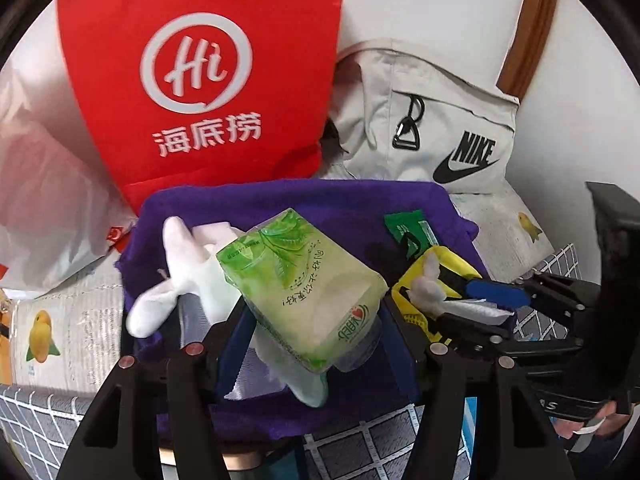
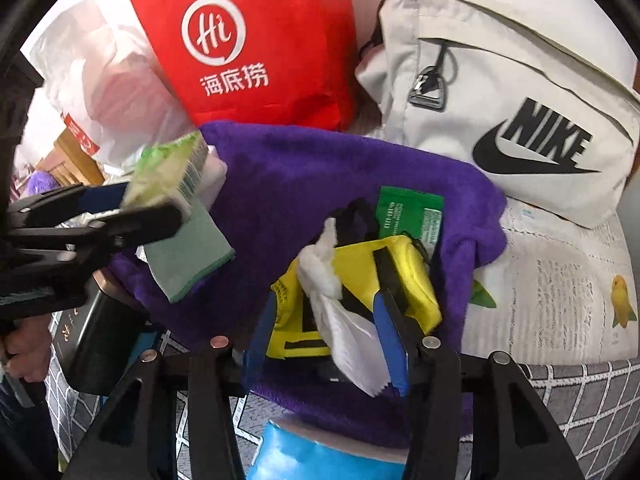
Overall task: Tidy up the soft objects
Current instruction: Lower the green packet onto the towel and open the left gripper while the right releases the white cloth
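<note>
Left tool [image 1: 308,320] clamps green tissue pack [image 1: 304,284] above purple towel [image 2: 304,172]; right tool [image 2: 326,344] stands parted around white wipe packet [image 2: 344,336]. Sorting unfinished.

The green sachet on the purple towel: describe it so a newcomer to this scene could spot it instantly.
Find the purple towel spread in front of the red bag and the pale backpack. Near its right side lies a yellow pouch; the green sachet lies just behind it. It is the only flat, dark green foil packet there, unlike the bulky pale green tissue pack.
</note>
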Demonstrator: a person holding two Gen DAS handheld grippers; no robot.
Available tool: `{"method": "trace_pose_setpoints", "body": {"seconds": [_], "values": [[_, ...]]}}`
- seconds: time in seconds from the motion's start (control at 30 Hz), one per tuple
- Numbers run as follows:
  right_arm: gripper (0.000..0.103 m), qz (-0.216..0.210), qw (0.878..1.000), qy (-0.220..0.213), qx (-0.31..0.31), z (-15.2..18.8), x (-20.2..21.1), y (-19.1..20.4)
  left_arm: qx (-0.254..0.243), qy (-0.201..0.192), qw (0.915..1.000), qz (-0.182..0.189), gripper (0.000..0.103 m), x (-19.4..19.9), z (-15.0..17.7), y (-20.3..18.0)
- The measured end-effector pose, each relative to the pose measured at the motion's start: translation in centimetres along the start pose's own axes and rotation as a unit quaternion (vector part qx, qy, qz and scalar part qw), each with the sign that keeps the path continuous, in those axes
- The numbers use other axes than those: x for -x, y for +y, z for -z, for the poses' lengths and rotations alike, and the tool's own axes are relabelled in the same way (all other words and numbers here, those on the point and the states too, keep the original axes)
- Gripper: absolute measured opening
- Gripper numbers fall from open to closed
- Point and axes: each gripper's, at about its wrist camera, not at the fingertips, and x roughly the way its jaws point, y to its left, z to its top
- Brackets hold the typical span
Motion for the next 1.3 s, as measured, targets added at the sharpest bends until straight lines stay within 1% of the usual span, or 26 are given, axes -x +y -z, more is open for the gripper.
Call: {"method": "trace_pose_setpoints", "body": {"seconds": [0.07, 0.17, 0.27, 0.37, 0.57, 0.63, 0.77, 0.83, 0.87, 0.9, 0.93, 1.0, 1.17, 1.23, 1.3], "values": [[0.050, -0.001, 1.000, -0.006, -0.006, 0.2, 0.6, -0.4, -0.005, 0.006, 1.0000, 0.002, 0.060, -0.6, -0.2, -0.4], [0.050, 0.002, 1.000, -0.011, -0.015, 0.7, 1.4, -1.0, -0.010, 0.020, 0.9997, -0.008, 0.060, -1.8, -0.4, -1.0], [0.050, 0.003, 1.000, -0.014, -0.019, 1.1, 2.0, -1.1, -0.011, 0.029, 0.9995, 0.003, 0.060, -2.6, -0.5, -1.5], [0.050, 0.002, 1.000, -0.018, -0.019, 1.6, 2.5, -0.9, -0.018, 0.034, 0.9992, -0.009, 0.060, -3.4, -0.5, -2.2], [0.050, 0.000, 0.999, -0.024, -0.023, 2.2, 3.0, -1.1, -0.028, 0.045, 0.9984, -0.018, 0.062, -4.6, -0.7, -3.1], [0.050, -0.001, 0.999, -0.024, -0.025, 2.3, 3.2, -1.2, -0.028, 0.047, 0.9984, -0.016, 0.062, -4.6, -0.7, -3.1], [0.050, -0.002, 0.999, -0.023, -0.027, 2.6, 3.2, -1.3, -0.026, 0.053, 0.9982, -0.015, 0.068, -4.9, -0.9, -3.2], [0.050, -0.003, 0.999, -0.022, -0.028, 2.7, 3.2, -1.3, -0.020, 0.054, 0.9982, -0.012, 0.074, -4.9, -1.0, -3.2], [0.050, -0.003, 0.999, -0.021, -0.028, 2.7, 3.3, -1.3, -0.019, 0.056, 0.9982, -0.011, 0.075, -4.9, -1.1, -3.3], [0.050, -0.002, 0.999, -0.022, -0.028, 2.8, 3.4, -1.2, -0.016, 0.057, 0.9982, -0.010, 0.079, -4.8, -1.1, -3.3], [0.050, -0.002, 0.999, -0.023, -0.028, 2.8, 3.5, -1.1, -0.015, 0.058, 0.9981, -0.008, 0.086, -4.6, -1.1, -3.4], [0.050, 0.001, 0.999, -0.024, -0.029, 2.9, 3.8, -1.1, -0.017, 0.059, 0.9981, 0.002, 0.093, -4.1, -1.2, -3.7], [0.051, 0.012, 0.998, -0.037, -0.044, 3.2, 5.5, -1.3, -0.027, 0.047, 0.9985, -0.007, 0.094, -2.0, -1.0, -4.6], [0.054, 0.012, 0.998, -0.040, -0.054, 3.4, 6.3, -1.4, -0.031, 0.046, 0.9984, -0.015, 0.094, -1.0, -0.7, -4.9], [0.060, 0.019, 0.997, -0.047, -0.063, 3.9, 7.4, -1.4, -0.034, 0.042, 0.9984, -0.019, 0.094, 0.3, -0.3, -5.4]]}}
